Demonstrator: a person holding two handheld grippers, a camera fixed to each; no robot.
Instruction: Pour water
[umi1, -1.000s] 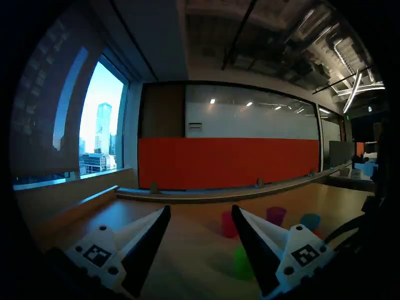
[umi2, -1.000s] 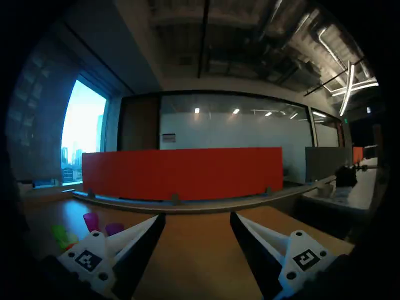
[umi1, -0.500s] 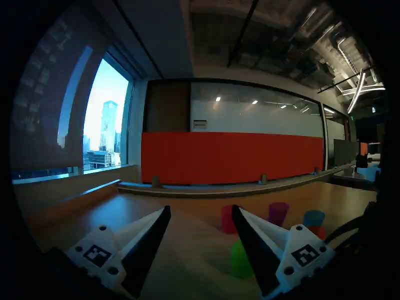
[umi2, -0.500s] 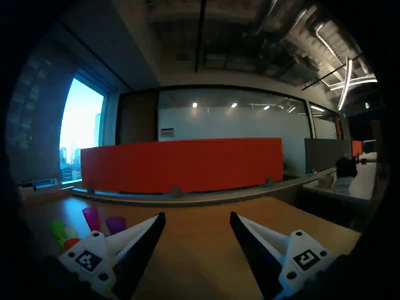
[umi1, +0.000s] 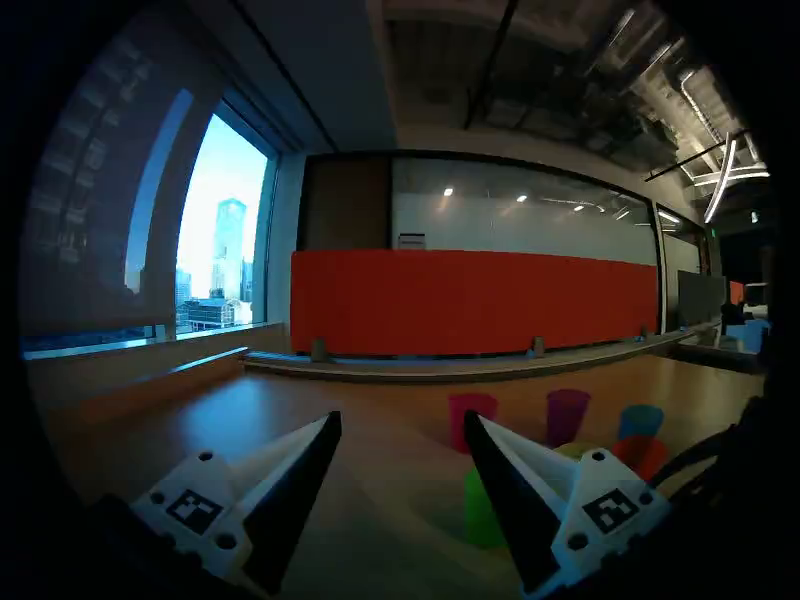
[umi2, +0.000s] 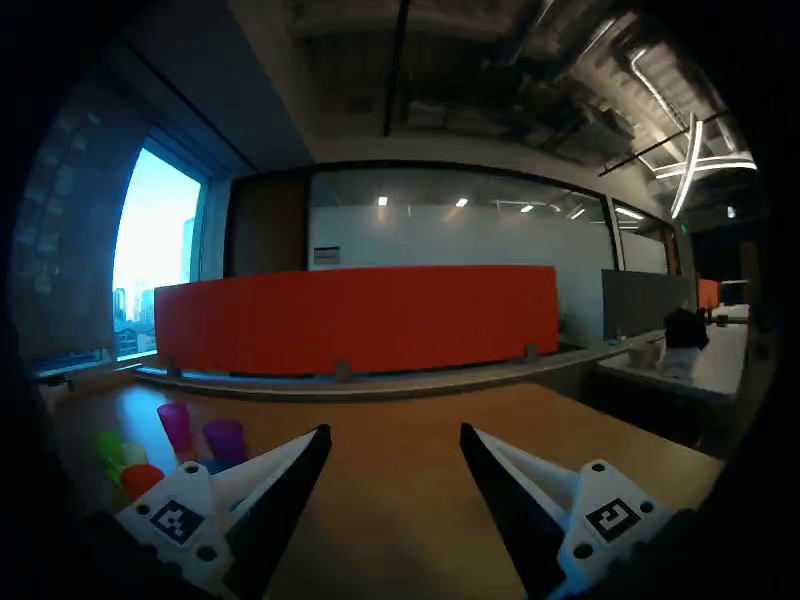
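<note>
Downward the left tool (umi1: 400, 425) and right tool (umi2: 395, 435) had been tipped; both were held open, empty. The cups (umi1: 480, 408) were set on the desk (umi1: 380, 445), ahead-right of the nearer left tool.

left gripper view: cups (umi1: 566, 415) crowd ahead-right | right gripper view: tabletop (umi2: 400, 470) free ahead

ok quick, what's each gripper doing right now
Left gripper: open, holding nothing.
Right gripper: open, holding nothing.
</note>
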